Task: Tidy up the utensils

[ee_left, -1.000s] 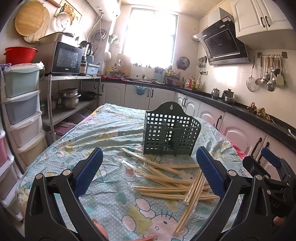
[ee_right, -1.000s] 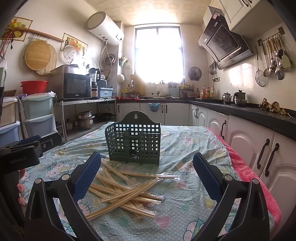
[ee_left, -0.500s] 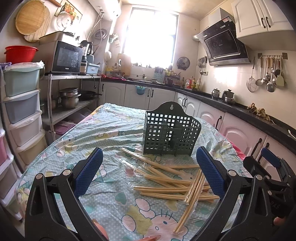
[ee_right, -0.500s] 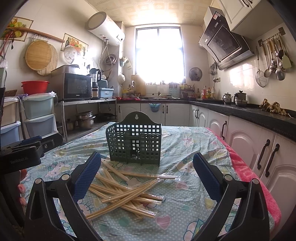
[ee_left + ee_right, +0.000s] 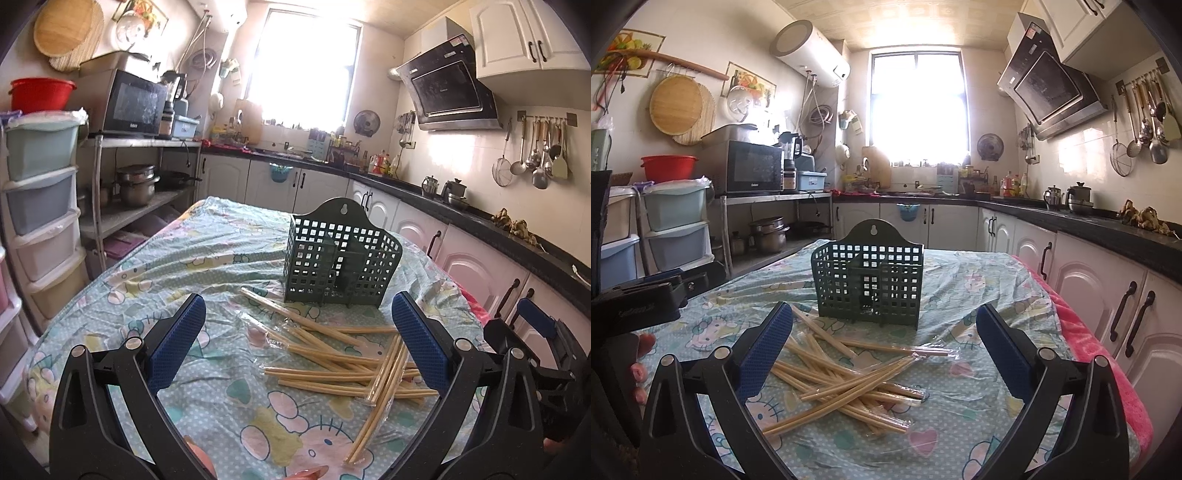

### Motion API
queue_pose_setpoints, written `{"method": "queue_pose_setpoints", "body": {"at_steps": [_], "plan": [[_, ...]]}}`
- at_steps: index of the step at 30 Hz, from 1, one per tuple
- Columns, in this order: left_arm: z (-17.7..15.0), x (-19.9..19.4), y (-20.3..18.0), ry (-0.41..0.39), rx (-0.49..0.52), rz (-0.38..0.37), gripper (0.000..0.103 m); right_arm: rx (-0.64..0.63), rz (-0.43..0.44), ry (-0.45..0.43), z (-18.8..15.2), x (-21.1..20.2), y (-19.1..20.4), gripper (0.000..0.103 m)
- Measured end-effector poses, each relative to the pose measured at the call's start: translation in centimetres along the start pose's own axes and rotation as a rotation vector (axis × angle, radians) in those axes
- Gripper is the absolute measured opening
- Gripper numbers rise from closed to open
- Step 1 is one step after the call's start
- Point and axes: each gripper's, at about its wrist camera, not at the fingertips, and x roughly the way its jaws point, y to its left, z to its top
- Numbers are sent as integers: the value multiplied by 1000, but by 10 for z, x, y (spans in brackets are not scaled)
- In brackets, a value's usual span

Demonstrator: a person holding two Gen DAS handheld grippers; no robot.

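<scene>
A dark green perforated utensil basket (image 5: 338, 258) (image 5: 868, 284) stands upright on the table, with nothing visible inside. In front of it lies a loose heap of wooden chopsticks in clear plastic sleeves (image 5: 347, 363) (image 5: 846, 384). My left gripper (image 5: 299, 339) hovers open over the near left of the heap, holding nothing. My right gripper (image 5: 882, 343) is open too, with the heap lying between and below its blue pads. The right gripper's body shows at the right edge of the left wrist view (image 5: 535, 343).
The table carries a pale blue cartoon-print cloth (image 5: 184, 266) (image 5: 979, 280) under clear plastic, with a pink towel (image 5: 1108, 362) along its right edge. White cabinets (image 5: 1108, 302) stand close on the right. Plastic drawers (image 5: 37, 206) and a metal shelf stand on the left.
</scene>
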Motion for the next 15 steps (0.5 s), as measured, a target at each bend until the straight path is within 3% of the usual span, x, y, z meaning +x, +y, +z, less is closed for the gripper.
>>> {"method": "queue_pose_setpoints", "body": {"at_steps": [15], "plan": [[21, 23, 47, 88, -178, -37, 93, 11, 51, 70, 12, 23, -7, 97]]}}
